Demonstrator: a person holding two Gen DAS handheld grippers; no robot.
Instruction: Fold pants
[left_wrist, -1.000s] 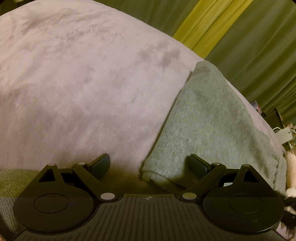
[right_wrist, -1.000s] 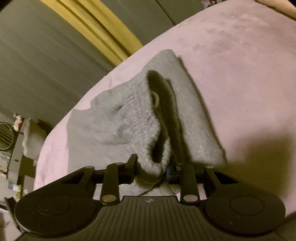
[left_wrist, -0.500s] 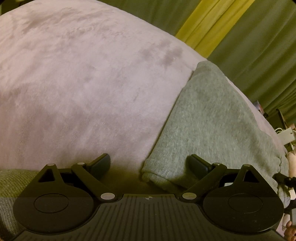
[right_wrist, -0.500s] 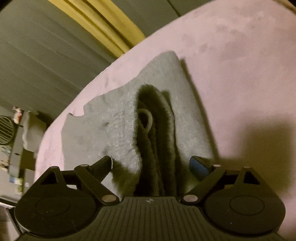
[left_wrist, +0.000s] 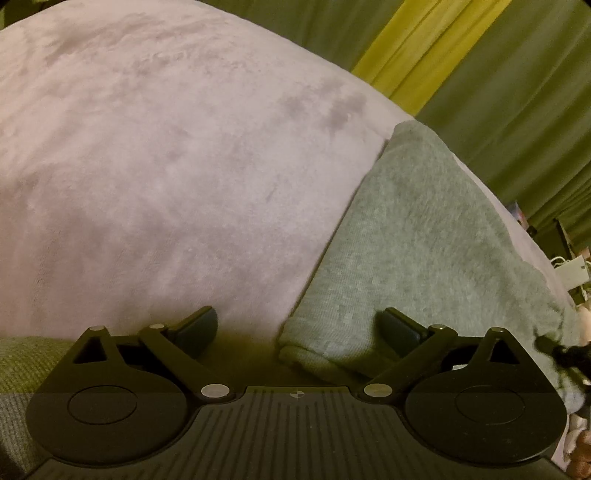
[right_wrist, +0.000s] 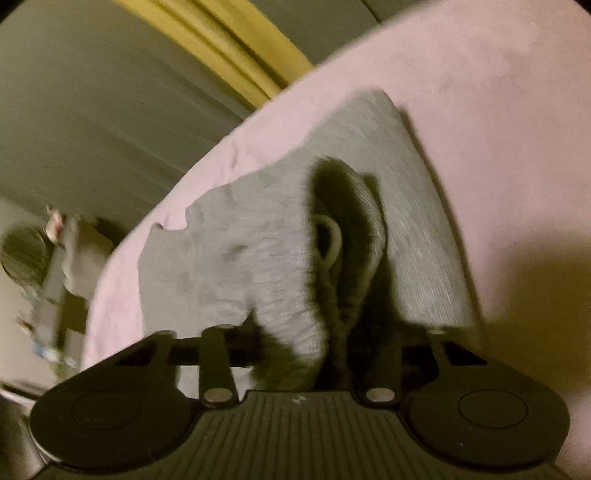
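Note:
Grey knit pants (left_wrist: 424, 251) lie folded lengthwise on a pink plush bed cover (left_wrist: 166, 177). My left gripper (left_wrist: 299, 328) is open, low over the cover, with the near hem corner of the pants between its fingers and nothing gripped. In the right wrist view the ribbed waistband (right_wrist: 291, 295) with a pale drawstring loop (right_wrist: 330, 240) stands up between the fingers. My right gripper (right_wrist: 325, 343) is shut on the waistband; this view is motion-blurred.
Green and yellow curtains (left_wrist: 480, 74) hang behind the bed. A white box and clutter (left_wrist: 570, 269) sit beyond the bed's right edge. A fan and shelf items (right_wrist: 29, 266) stand left of the bed. A green knit fabric (left_wrist: 29, 365) lies at the lower left.
My right gripper opened half a second ago and has now closed again on the waistband, lifting it. My left gripper stayed open and barely moved.

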